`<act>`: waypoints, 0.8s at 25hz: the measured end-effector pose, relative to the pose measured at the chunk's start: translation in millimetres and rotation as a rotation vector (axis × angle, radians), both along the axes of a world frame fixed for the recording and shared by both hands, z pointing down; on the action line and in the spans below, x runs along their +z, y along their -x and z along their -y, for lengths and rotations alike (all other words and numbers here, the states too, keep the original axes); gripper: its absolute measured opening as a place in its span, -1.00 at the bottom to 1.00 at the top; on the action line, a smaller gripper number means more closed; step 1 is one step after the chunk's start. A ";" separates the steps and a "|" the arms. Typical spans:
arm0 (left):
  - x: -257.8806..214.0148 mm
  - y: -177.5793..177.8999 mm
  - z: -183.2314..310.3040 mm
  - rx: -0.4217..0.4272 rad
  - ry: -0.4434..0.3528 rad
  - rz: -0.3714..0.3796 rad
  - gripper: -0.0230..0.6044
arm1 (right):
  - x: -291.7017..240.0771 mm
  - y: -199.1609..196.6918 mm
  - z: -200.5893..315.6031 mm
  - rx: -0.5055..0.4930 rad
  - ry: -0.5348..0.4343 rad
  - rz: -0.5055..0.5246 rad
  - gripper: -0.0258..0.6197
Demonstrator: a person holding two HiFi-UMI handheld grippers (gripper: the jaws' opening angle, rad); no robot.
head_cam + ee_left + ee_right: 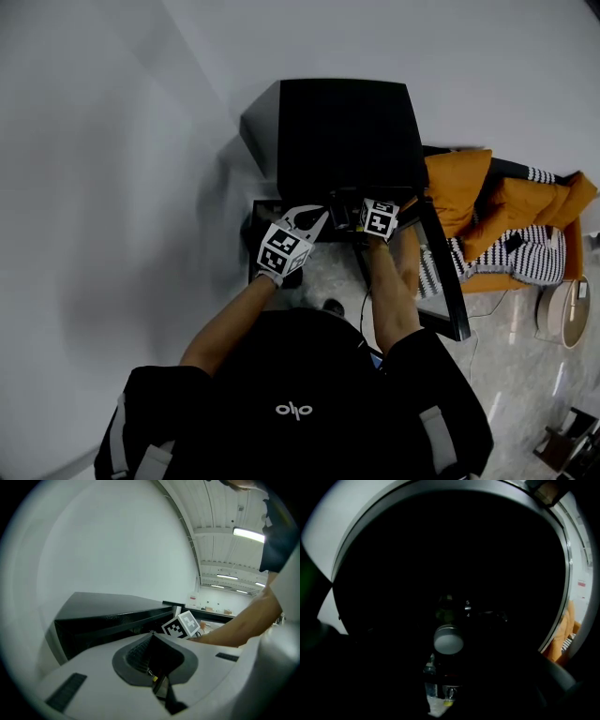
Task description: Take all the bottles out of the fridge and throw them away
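**Right gripper in the dark fridge**

Bottle (448, 640) is sitting mid-frame in the right gripper view, inside the boxy black fridge (342, 131). It's showing a round pale cap and a dark body, long axis running down the frame, cap facing the camera. Right gripper (366, 216) is poking inside, jaws too dark to read. Left gripper (151, 634) is hanging outside, jaws closed, empty.

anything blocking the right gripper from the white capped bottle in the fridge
Nothing visible does. The fridge door is swung open, the right gripper is at the opening, and the white-capped bottle sits straight ahead of it. The inside is dark, so a small obstacle could go unseen.
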State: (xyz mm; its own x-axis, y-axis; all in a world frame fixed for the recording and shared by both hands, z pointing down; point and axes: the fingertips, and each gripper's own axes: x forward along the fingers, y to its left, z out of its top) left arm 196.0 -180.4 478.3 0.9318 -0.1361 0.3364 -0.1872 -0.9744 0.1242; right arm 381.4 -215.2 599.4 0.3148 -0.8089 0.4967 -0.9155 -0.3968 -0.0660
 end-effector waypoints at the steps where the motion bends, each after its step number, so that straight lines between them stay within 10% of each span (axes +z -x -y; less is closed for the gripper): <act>1: -1.0 -0.4 -0.4 0.002 -0.002 -0.001 -0.93 | -1.9 2.4 -2.6 -0.003 0.005 -0.007 -0.29; 20: -5.0 -3.6 -20.5 -0.029 0.015 -0.038 -0.93 | -69.0 61.8 -67.1 -0.069 -0.115 -0.056 -0.30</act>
